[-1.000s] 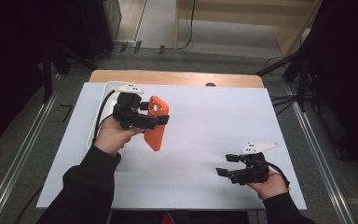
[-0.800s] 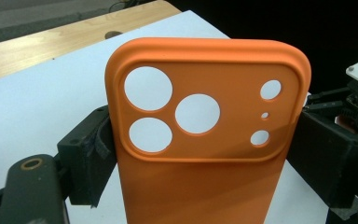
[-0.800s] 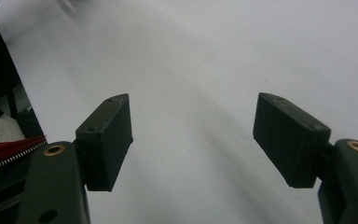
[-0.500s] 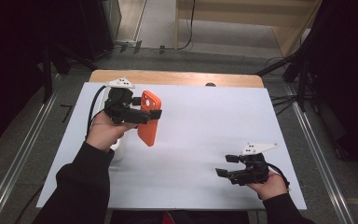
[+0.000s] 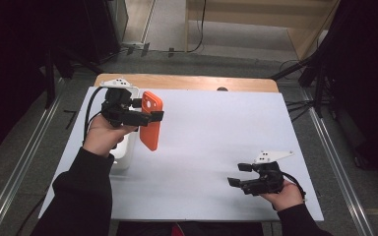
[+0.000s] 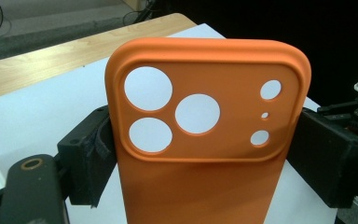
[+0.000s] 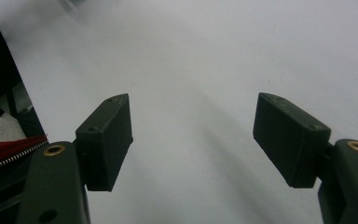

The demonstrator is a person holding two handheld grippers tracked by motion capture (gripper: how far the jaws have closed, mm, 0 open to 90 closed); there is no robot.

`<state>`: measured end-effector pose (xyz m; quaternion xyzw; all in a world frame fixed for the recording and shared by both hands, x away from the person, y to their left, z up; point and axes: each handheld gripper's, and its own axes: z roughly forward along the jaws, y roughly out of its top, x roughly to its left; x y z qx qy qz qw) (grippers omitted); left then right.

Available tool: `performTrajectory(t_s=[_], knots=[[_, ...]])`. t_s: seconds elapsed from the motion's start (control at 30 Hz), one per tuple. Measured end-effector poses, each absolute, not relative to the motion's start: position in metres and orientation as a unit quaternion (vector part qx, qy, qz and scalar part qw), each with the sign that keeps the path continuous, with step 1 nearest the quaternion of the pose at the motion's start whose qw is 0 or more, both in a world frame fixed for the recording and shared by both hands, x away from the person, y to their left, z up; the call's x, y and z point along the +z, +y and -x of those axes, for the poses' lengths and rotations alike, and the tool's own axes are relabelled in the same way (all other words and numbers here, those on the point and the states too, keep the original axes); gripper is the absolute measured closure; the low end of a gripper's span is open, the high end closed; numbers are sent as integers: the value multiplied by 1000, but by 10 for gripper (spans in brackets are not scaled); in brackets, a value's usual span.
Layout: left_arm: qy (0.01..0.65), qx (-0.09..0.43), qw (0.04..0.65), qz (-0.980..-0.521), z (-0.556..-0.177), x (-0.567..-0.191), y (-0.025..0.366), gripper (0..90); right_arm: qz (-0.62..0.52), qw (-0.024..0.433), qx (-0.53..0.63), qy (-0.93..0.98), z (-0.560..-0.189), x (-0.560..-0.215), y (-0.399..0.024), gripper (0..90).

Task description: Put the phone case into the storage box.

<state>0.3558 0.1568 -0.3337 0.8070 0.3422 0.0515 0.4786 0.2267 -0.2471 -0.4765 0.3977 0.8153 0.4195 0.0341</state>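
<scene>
Left claw [image 5: 150, 117]: clamped on orange case [image 5: 151, 127], above bench [image 5: 211, 128] near far left corner, over white tray [image 5: 123, 155]. Advice: steady grip across case's sides, level carry. Right claw [image 5: 236, 174]: agape, empty, near right corner.

Table [image 5: 206, 147], white top, wooden strip along its far edge. Left gripper [image 5: 150, 116], at ten o'clock from table centre, jaws clamped across an orange phone case [image 5: 151, 122] hanging upright above the surface. White container [image 5: 123, 157] just beneath the left hand. Right gripper [image 5: 236, 176], at four o'clock, jaws apart, nothing between them.
</scene>
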Motion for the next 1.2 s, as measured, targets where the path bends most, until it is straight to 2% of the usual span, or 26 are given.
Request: performTrajectory(t_s=[0.77,0.9,1.2], knots=[[383,82,489,-779,-360,-319,194,155,-394,31,420,817,-226,-476,-244,272],[395,102,483,-774,-362,-318,197,156,-393,31,421,817,-226,-476,-244,271],[428,121,482,-755,-378,-316,207,155,-399,36,427,811,-227,-474,-248,271]])
